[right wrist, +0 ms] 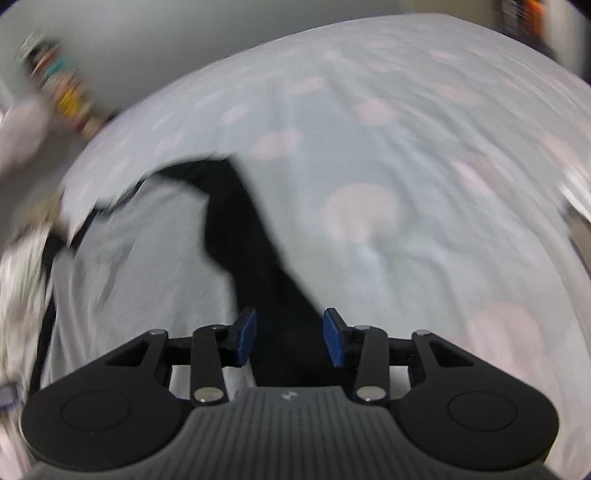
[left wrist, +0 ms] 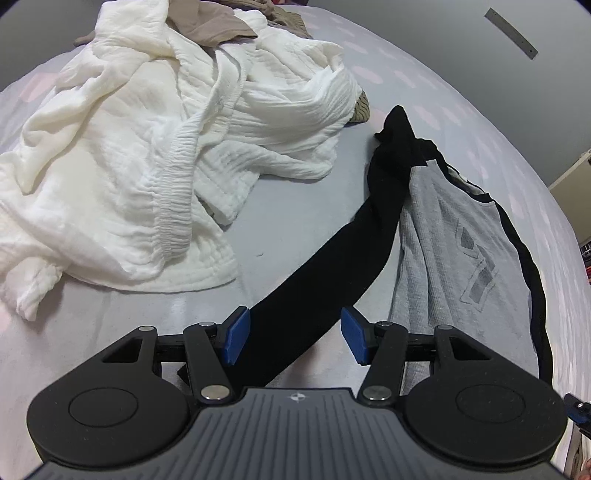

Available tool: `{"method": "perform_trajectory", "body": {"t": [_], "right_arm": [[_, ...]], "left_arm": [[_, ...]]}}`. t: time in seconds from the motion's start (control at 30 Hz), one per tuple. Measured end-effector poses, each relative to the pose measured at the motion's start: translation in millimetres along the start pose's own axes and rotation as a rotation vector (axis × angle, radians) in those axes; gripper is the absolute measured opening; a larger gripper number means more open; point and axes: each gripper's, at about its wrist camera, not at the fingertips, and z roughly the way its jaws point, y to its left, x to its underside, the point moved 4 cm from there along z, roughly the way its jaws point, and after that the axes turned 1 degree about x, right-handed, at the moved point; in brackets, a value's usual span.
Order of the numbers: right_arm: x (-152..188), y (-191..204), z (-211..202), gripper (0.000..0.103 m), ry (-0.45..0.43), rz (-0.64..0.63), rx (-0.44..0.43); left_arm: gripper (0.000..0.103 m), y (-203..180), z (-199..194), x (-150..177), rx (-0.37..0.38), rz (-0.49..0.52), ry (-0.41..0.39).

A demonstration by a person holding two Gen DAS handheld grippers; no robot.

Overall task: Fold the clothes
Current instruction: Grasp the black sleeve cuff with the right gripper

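The work surface is a bed (left wrist: pixel 288 236) under a pale grey sheet printed with faint pink blotches; the sheet lies mostly smooth, with light creasing near my right side. Behind it I see a plain grey wall (left wrist: pixel 443 22) carrying one narrow grey strip (left wrist: pixel 511 34). At the right edge of the left wrist view a pale piece of furniture or door frame shows, too cropped to identify.

The garment in hand is a grey shirt with black sleeves (left wrist: pixel 454 251), spread on the sheet with a darker grey printed emblem on its chest. One black sleeve (left wrist: pixel 343 254) runs diagonally from the shoulder down toward my left gripper (left wrist: pixel 293 338). That gripper's blue pads stand apart; the sleeve passes between them and lies against the left pad, clear of the right one, so I read it as released, not clamped.

My right gripper (right wrist: pixel 290 338) also has its pads parted, with the other black sleeve (right wrist: pixel 255 240) lying between them; no pad presses the cloth. That view is heavily motion-blurred, so finer detail is unreliable.

A crumpled white crinkled garment (left wrist: pixel 155 155) with an elastic band sits to the left of the shirt, near but not touching it. Tan clothing (left wrist: pixel 218 22) lies heaped at its far edge.
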Motion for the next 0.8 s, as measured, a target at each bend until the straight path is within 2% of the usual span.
{"method": "perform_trajectory", "body": {"t": [0.1,0.23,0.33,0.37,0.43,0.47,0.67,0.8], "right_arm": [[9,19,20,0.044,0.135,-0.108,-0.005],[15,28,37,0.045,0.217,-0.198,0.092],[15,31,41,0.04,0.226,-0.227,0.128],[15,31,41,0.028,0.225,-0.229,0.141],[15,27,38,0.017,0.217,-0.205,0.149],[14,25,37,0.009,0.212,-0.192,0.152],[-2,2,14,0.007,0.164,-0.043,0.106],[-21,-11,1,0.007,0.126,-0.05,0.131]], "left_arm": [[0.052,-6,-1,0,0.001,0.034,0.0],[0.052,-6,-1,2,0.0,0.048,0.003],[0.052,-3,1,2,0.005,0.03,0.009],[0.052,-2,1,1,0.008,0.024,0.011],[0.052,-1,2,1,0.016,0.022,0.013],[0.052,-2,2,1,0.022,0.026,0.013],[0.052,-3,-2,0,0.041,0.024,0.0],[0.052,-6,-2,0,0.046,0.028,-0.005]]}}
